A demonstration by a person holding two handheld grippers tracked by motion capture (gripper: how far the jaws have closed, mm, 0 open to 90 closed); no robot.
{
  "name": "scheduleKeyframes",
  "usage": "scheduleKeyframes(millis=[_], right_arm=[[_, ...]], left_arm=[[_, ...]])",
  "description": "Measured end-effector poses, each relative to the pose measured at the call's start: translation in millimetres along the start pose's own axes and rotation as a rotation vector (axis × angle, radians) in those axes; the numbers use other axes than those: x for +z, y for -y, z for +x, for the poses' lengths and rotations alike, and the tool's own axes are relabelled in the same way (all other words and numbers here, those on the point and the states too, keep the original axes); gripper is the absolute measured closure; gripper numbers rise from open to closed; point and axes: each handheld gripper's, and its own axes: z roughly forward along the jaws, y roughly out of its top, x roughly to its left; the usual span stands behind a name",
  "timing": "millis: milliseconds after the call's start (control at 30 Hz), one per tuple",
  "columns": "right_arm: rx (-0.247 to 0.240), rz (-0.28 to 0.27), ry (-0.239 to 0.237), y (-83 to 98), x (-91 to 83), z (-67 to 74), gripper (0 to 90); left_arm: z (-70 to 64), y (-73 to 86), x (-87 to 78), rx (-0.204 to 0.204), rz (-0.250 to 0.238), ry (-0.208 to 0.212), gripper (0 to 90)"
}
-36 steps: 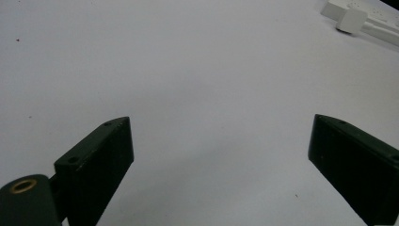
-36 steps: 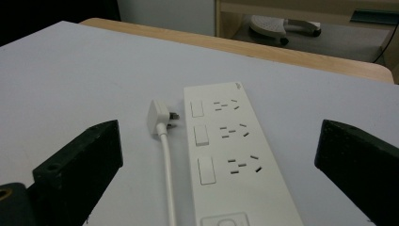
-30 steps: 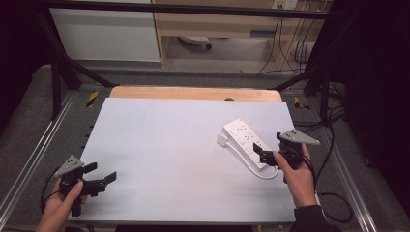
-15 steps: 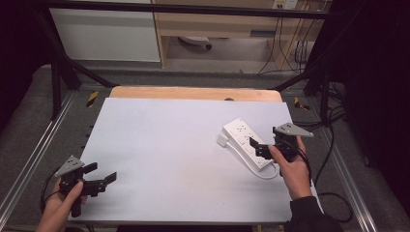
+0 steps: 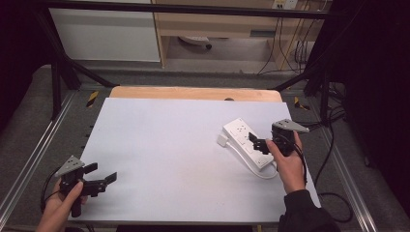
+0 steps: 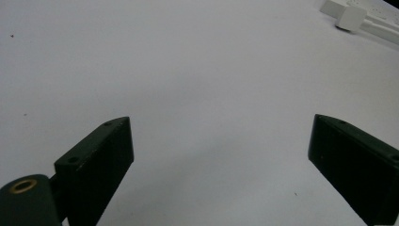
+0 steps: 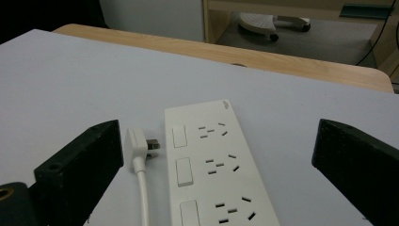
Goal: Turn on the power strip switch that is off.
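Observation:
A white power strip (image 5: pixel 245 141) lies at an angle on the right of the white table top (image 5: pixel 169 145), its white plug (image 5: pixel 222 140) loose beside its left side. My right gripper (image 5: pixel 257 142) hovers open over the strip's near half, nothing held. In the right gripper view the strip (image 7: pixel 214 165) lies between the open jaws, and the plug (image 7: pixel 139 143) with its cable (image 7: pixel 142 197) is just inside the left jaw. My left gripper (image 5: pixel 102 173) is open and empty above the near left corner. The left gripper view has the strip (image 6: pixel 371 12) far off at top right.
A wooden board edge (image 5: pixel 193 93) runs along the table's far side. Metal frame rails (image 5: pixel 29 159) flank the table. Black cables (image 5: pixel 333 159) hang off the right side. A white cabinet (image 5: pixel 106 34) and a shelf unit stand beyond the table.
My right gripper has moved a little away from the person and left, onto the power strip's near half. The left gripper has stayed in place.

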Motion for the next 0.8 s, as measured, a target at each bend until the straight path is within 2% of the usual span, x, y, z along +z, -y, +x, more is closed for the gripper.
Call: scheduleKeyframes(millis=[500,800], right_arm=[[0.036,0.018,-0.013,-2.7,18.1,-11.5,5.3],[0.043,0.028,-0.005,-3.1,29.0,-10.2,5.7]], left_arm=[[0.2,0.3,0.5,-0.002,0.000,0.006,7.4],[-0.4,0.5,1.1,0.002,0.007,0.007,7.4]])
